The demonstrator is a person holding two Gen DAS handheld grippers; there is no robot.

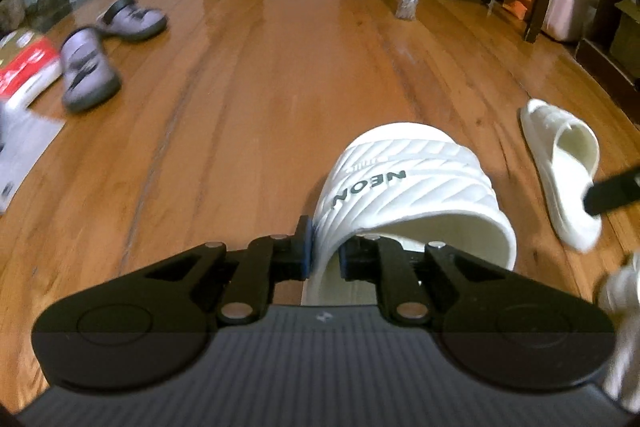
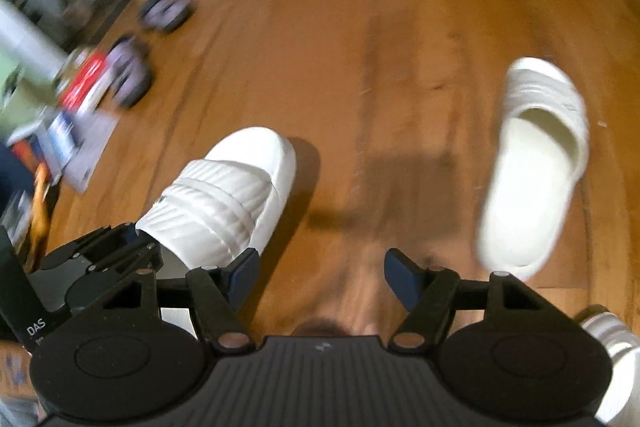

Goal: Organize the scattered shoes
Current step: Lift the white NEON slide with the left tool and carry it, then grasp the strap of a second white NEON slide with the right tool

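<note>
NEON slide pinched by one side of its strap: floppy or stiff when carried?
NEON slide looks like thick moulded foam, so probably light. Its strap keeps its arch under the left gripper, suggesting fair stiffness. Held at one strap edge, it may swing or twist.

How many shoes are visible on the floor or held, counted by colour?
White slides: 2, namely the NEON slide held in the left hand-held gripper and the white slide on the floor
Purple-grey slippers: 2, the near slipper and the far slipper
Total: 4
</note>
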